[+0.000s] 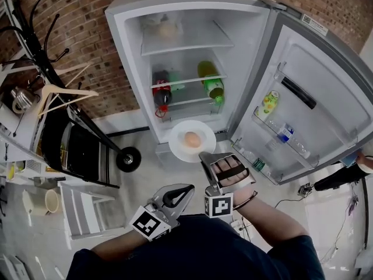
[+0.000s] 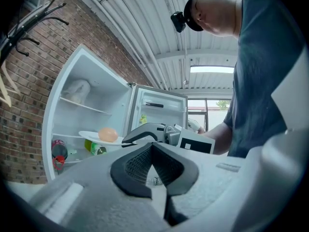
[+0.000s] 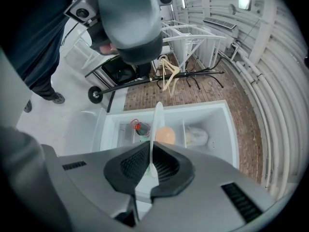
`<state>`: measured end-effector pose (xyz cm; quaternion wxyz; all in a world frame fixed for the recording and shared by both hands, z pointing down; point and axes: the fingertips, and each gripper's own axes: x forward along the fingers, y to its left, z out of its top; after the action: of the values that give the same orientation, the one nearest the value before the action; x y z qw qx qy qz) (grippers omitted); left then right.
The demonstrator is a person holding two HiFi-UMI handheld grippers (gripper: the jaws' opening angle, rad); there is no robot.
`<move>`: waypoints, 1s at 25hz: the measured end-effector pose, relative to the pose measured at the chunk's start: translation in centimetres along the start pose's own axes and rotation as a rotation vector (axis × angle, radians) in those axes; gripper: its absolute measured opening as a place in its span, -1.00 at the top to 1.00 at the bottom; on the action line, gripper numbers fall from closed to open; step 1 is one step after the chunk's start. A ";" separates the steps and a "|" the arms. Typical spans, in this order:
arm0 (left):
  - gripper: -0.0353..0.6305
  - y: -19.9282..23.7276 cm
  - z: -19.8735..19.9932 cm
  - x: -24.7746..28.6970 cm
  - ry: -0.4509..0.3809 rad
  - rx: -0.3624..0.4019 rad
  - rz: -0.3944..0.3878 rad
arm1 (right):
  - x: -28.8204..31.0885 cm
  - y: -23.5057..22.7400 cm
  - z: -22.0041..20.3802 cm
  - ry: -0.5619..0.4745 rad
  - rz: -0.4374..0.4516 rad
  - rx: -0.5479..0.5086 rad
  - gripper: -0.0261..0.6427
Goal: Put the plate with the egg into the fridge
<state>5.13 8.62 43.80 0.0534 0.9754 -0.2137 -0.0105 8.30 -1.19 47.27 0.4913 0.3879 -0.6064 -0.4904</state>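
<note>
A white plate (image 1: 179, 149) with a brown egg (image 1: 192, 139) on it hangs level in front of the open fridge (image 1: 192, 13), at the height of its lower shelves. My right gripper (image 1: 205, 156) is shut on the plate's near rim. In the right gripper view the plate (image 3: 157, 117) shows edge-on between the pads, with the egg (image 3: 165, 135) beside it. My left gripper (image 1: 189, 189) stays lower and to the left, shut and empty. In the left gripper view its jaw tips (image 2: 152, 145) meet, and beyond them are the plate (image 2: 89, 137), the egg (image 2: 107, 134) and the right gripper (image 2: 129, 140).
The fridge door (image 1: 317, 92) swings wide to the right, with bottles in its racks. On the shelves are a dark bottle (image 1: 161, 93), a green bottle (image 1: 213, 87) and a bag (image 1: 164, 28) on top. A coat rack with hangers (image 1: 55, 89), a black cart (image 1: 81, 150) and a white chair (image 1: 81, 212) stand at the left.
</note>
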 end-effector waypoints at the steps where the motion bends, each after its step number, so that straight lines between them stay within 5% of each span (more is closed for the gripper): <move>1: 0.90 0.7 0.2 0.1 0.002 0.000 -0.004 | 0.6 -0.3 -0.1 0.006 -0.003 -0.001 0.86; 25: 0.90 20.4 4.2 1.0 -0.020 -0.005 -0.098 | 19.6 -4.5 0.5 0.140 0.053 0.007 0.86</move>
<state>-2.67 -10.64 41.87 0.0533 0.9844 -0.1663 -0.0233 3.48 -20.75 47.07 0.5440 0.4069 -0.5823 -0.4466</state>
